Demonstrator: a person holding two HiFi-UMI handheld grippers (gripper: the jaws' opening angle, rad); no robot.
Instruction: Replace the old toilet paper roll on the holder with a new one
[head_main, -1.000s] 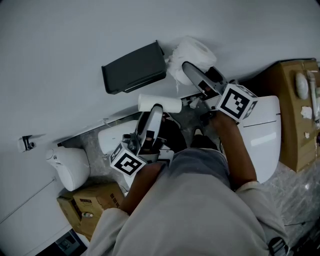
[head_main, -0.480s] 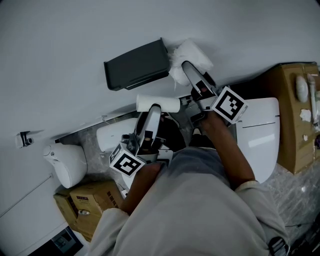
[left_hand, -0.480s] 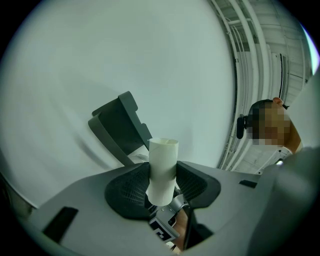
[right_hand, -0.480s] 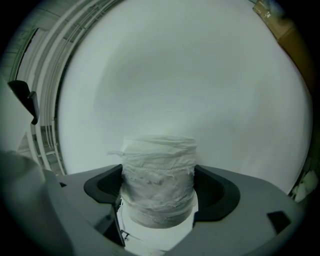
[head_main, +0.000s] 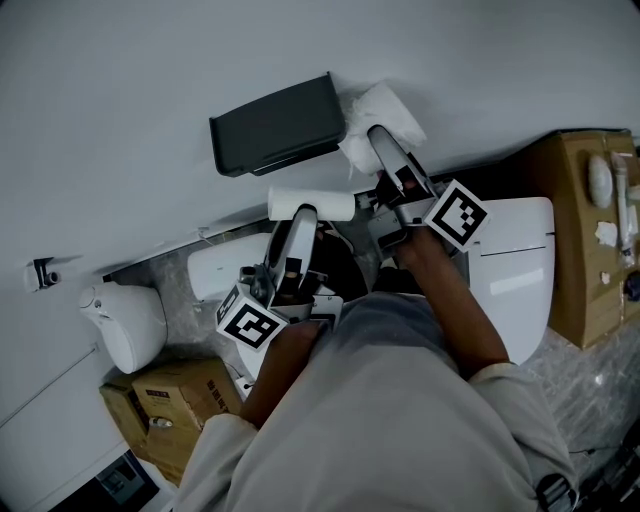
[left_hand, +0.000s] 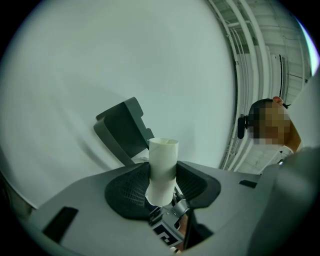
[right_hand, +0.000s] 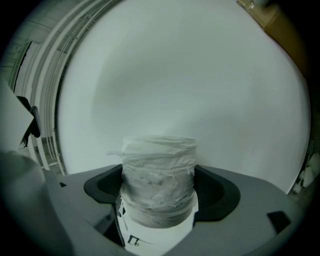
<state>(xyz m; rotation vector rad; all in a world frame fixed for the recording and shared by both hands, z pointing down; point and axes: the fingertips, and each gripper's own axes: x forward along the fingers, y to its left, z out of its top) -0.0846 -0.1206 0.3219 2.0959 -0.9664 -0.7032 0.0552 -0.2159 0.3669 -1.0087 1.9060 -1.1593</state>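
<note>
Person: grey-shirted torso (head_main: 400, 420) fills the head view from 5 to 7 o'clock, both forearms reaching away toward the wall.
Left gripper (head_main: 302, 216): just left of frame centre, its marker cube at 7 o'clock of its fingertips.
Left fingers (left_hand: 125, 192): closed on the empty paper tube (left_hand: 162, 167), pads pressing its lower half. The tube stands up clear of them in the left gripper view and lies crosswise over the tips in the head view.
Right gripper (head_main: 384, 142): at 1 o'clock of the left gripper, reaching farther toward the wall.
Right fingers (right_hand: 215, 192): closed on the new toilet paper roll (right_hand: 159, 175), one pad on each side. The roll's outer sheets are wrinkled and ragged.
New roll, position: held at the right end of the holder (head_main: 280, 125), just beside it; contact cannot be told.
Holder: dark grey, with a flap cover, fixed to the pale wall (head_main: 130, 90), at 12 o'clock of the empty tube and apart from it.
Surroundings: white toilet (head_main: 525, 275) at 3 o'clock of the person, wooden cabinet (head_main: 575, 250) beyond it; cardboard box (head_main: 175, 400) at 8 o'clock, a white rounded container (head_main: 125, 325) just above it.
</note>
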